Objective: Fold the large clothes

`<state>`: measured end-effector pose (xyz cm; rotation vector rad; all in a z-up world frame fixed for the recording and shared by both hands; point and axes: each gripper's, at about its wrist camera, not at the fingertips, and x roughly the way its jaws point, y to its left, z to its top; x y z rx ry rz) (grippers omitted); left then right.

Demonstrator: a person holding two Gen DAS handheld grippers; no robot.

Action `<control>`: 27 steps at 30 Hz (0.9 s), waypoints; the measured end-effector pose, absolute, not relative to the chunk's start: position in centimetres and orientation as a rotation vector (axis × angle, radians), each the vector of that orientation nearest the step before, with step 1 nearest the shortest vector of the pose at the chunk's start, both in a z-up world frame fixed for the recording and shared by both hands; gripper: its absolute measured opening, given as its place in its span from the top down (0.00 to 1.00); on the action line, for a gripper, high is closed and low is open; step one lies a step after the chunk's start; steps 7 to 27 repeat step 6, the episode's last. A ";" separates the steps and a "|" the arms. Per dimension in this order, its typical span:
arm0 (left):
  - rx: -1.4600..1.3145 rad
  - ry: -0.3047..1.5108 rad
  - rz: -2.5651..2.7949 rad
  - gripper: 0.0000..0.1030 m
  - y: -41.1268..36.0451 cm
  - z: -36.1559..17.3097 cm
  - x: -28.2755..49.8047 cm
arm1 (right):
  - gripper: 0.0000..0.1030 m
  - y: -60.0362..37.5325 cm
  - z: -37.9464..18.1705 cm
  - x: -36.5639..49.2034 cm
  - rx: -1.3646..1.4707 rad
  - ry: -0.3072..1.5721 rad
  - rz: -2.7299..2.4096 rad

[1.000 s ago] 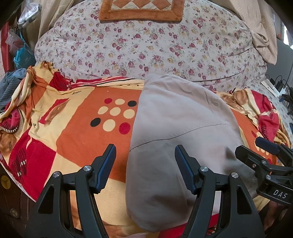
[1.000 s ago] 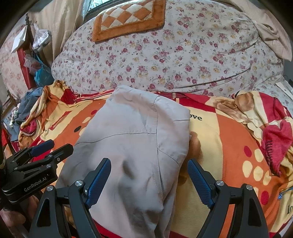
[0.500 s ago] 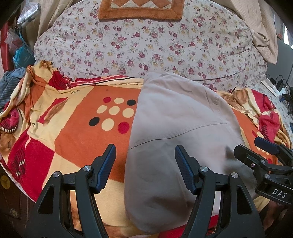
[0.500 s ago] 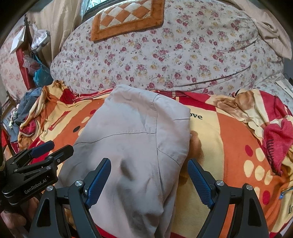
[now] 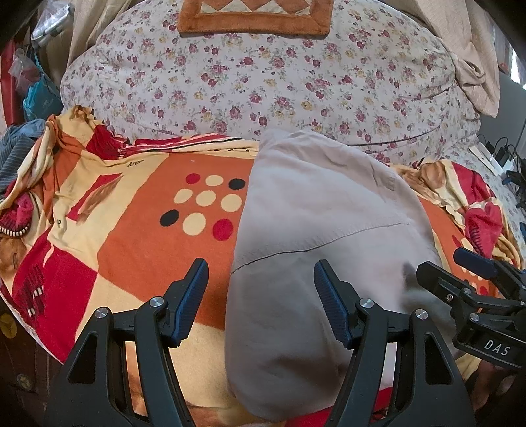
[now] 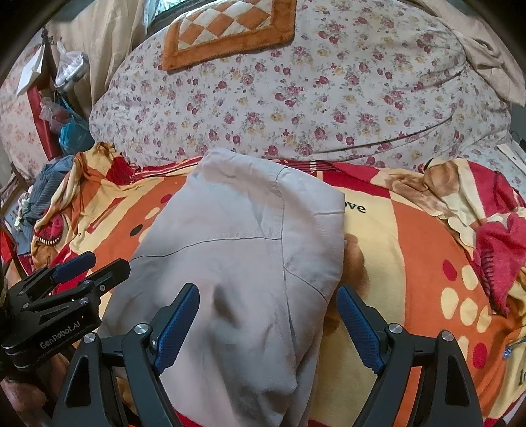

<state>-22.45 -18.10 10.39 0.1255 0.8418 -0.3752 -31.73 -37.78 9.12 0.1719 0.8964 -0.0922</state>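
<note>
Left hand-held gripper [image 5: 259, 295] hovers with jaws spread apart, nothing between the pads; its left finger is over the blanket [image 5: 138, 243], its right finger over the garment. Right hand-held gripper [image 6: 268, 325] likewise stands wide open and empty, straddling the near right part of the garment. Folded beige garment [image 5: 315, 256] lies flat on the orange, red and cream patterned blanket spread over the bed. Its long axis runs from the near edge of the bed away toward the floral duvet [image 5: 263, 82], with the far end narrowing and just short of that duvet. One stitched seam crosses the garment roughly at right angles to the long axis; in the right wrist view a second seam runs lengthwise near its right side. Near end of the garment reaches the front edge of the blanket. Orange checkered mat [image 6: 230, 29] rests on top of the floral duvet.
</note>
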 end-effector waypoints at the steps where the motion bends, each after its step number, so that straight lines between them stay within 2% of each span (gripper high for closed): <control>1: 0.121 0.839 -0.379 0.35 -18.0 10.4 -22.4 | 0.19 -37.8 9.1 -31.7 0.170 0.897 -0.091; 27: 0.073 0.846 -0.400 0.35 -16.9 10.7 -21.7 | 0.19 -37.9 9.2 -31.5 0.171 0.896 -0.087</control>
